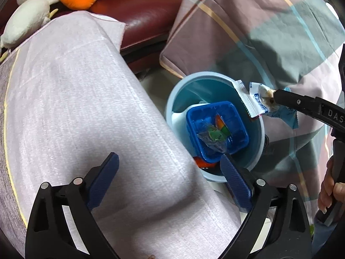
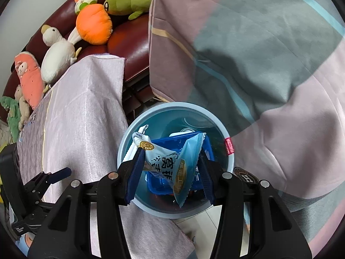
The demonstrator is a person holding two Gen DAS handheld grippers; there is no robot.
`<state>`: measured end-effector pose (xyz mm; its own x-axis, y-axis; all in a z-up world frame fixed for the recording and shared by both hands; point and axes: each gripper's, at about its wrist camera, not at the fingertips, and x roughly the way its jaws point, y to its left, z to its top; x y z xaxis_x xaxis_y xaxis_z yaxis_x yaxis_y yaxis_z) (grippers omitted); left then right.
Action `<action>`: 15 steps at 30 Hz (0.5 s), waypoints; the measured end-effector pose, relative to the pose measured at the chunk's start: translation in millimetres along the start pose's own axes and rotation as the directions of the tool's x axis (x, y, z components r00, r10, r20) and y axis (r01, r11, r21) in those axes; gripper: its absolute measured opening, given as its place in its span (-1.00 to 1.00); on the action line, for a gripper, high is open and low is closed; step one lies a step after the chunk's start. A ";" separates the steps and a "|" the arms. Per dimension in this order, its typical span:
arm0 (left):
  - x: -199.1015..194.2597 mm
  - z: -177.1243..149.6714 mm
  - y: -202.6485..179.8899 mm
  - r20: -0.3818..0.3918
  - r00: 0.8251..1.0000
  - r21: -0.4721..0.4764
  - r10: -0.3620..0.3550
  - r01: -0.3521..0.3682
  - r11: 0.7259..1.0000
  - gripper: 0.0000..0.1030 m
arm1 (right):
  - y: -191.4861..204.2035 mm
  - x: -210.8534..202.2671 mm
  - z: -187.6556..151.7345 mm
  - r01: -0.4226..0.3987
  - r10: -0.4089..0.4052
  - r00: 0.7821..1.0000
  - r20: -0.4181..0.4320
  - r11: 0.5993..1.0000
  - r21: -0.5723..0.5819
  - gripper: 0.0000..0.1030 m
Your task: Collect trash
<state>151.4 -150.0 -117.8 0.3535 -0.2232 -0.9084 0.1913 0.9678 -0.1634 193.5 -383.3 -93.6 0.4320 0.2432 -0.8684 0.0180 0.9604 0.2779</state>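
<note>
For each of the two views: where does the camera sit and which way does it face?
Left wrist: on the left tongs, angled down at a round light-blue plastic bin; tongs open, empty; a hand shows.
Right wrist: on the right tongs, above the bin, gripping a pale-blue snack wrapper.
Shared: bin, wrapper, blue square tray.

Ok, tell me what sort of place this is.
Most likely a home living room: a dark red leather sofa lined with plush toys, cloth-draped furniture, and a small blue waste bin on a tiled floor holding snack wrappers.
</note>
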 end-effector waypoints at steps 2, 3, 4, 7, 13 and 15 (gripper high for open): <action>-1.9 0.0 3.6 0.006 1.000 -0.007 0.004 -0.004 1.000 0.85 | 3.6 1.8 0.3 0.003 -0.003 1.000 -0.004 1.000 -0.006 -0.02; -3.0 0.0 6.1 0.008 1.000 -0.012 0.004 -0.004 1.000 0.85 | 5.7 3.7 0.7 0.007 -0.007 1.000 -0.010 1.000 -0.009 0.00; -3.8 -0.1 8.4 0.010 1.000 -0.017 0.003 -0.003 1.000 0.85 | 6.9 4.8 1.0 0.008 -0.008 1.000 -0.013 1.000 -0.011 0.00; -5.1 -0.6 14.6 0.015 1.000 -0.029 0.007 -0.006 1.000 0.92 | 12.9 9.7 2.0 0.009 -0.010 1.000 -0.026 1.000 -0.019 0.16; -5.8 -1.0 26.4 0.018 1.000 -0.057 0.013 -0.012 0.998 0.92 | 23.6 14.1 4.6 0.011 -0.012 0.999 -0.037 0.999 -0.036 0.46; -6.6 -1.7 29.2 0.019 1.000 -0.062 0.016 -0.015 0.998 0.92 | 24.5 16.2 5.3 0.009 -0.010 0.999 -0.045 1.000 -0.029 0.56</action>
<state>153.0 -120.0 -117.2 0.3744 -0.2095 -0.9033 0.1288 0.9764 -0.1731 205.7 -356.5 -98.7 0.3907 0.2392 -0.8889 -0.0039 0.9661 0.2583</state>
